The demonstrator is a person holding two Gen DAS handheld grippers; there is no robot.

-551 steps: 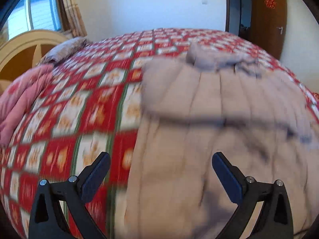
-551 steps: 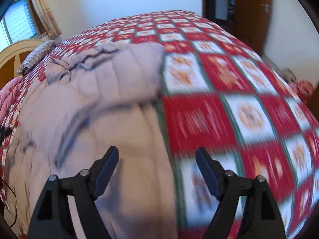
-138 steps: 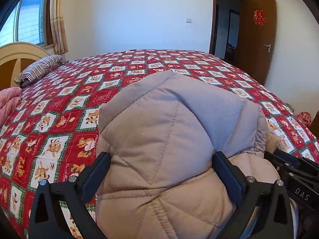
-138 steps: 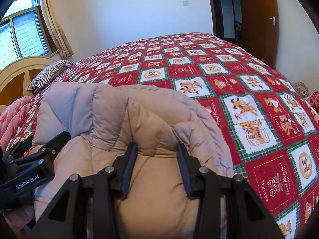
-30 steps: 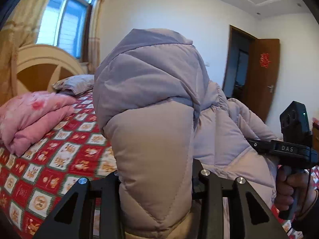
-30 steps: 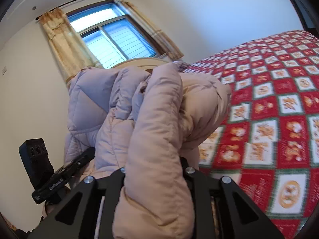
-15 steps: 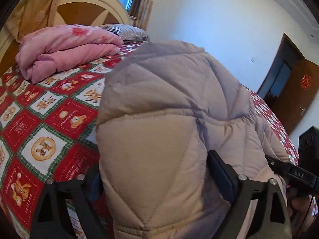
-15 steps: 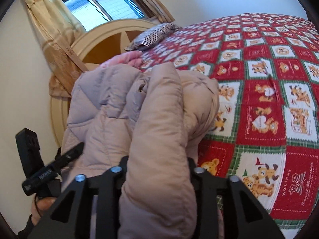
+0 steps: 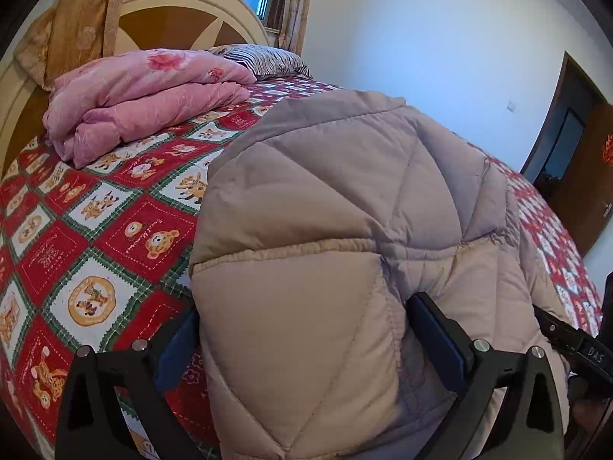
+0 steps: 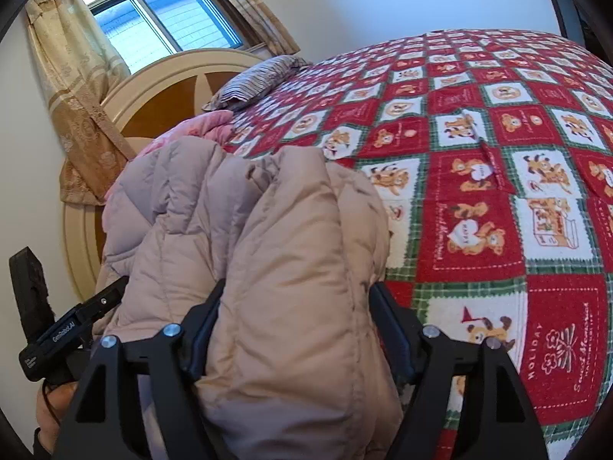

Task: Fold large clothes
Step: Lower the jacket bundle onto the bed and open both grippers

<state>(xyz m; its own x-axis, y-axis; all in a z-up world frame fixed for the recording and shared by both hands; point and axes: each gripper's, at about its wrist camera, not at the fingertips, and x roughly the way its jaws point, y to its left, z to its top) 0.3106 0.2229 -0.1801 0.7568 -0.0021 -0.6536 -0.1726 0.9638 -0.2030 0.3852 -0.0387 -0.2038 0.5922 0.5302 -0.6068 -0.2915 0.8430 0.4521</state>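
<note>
A folded beige and grey quilted down coat (image 9: 345, 237) rests on the red patterned bed (image 9: 95, 237), near its headboard end. My left gripper (image 9: 306, 341) has opened wide, its fingers on either side of the coat's left end. My right gripper (image 10: 295, 318) is still closed on the coat's (image 10: 276, 260) right end, its fingers pressed into the padding. Each gripper shows at the edge of the other's view: the right one (image 9: 586, 349) and the left one (image 10: 65, 329).
A folded pink quilt (image 9: 145, 92) and a striped pillow (image 9: 264, 59) lie by the cream and brown headboard (image 9: 161, 11). A curtained window (image 10: 153, 27) is behind. A dark door (image 9: 571, 149) stands at the far right. The bedspread (image 10: 498, 153) stretches right.
The coat was carried through the air and has come down onto the bed near the pink quilt. My left gripper has opened wider around it.
</note>
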